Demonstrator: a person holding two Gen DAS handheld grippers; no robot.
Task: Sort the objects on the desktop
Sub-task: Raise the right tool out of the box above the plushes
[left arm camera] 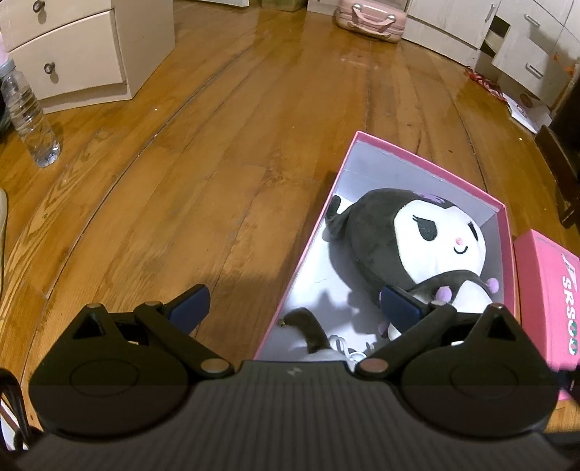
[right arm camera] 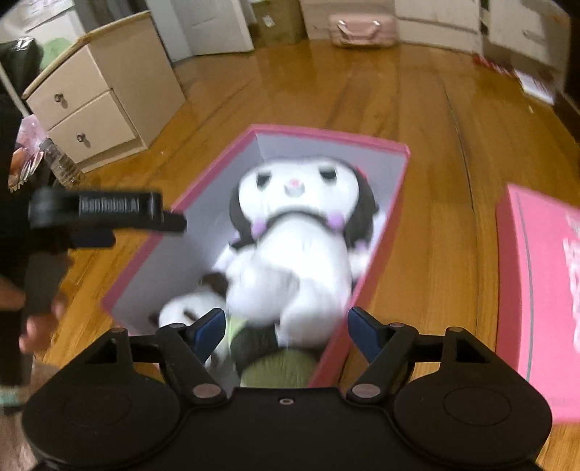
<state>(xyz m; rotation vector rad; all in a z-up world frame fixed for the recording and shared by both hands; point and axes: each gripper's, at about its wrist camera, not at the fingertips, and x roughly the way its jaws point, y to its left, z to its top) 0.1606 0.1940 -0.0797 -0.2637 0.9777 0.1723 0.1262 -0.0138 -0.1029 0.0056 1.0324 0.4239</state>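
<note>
Glossy varnished wood floor — grain and reflections plain. Soft, matt plush toy in a smooth pink cardboard box, white-lined. Clear, ribbed plastic bottle — matt black plastic left gripper.

Our right gripper open over our pink box, plush toy inside, lid beside.

I am looking down at a glossy wooden floor that is carrying everything here. An open pink box is sitting directly on the boards, with its pink lid lying just beside it. Further off, a clear plastic bottle is standing upright near a cream drawer unit, and a pink case is resting by the far cabinets.
</note>
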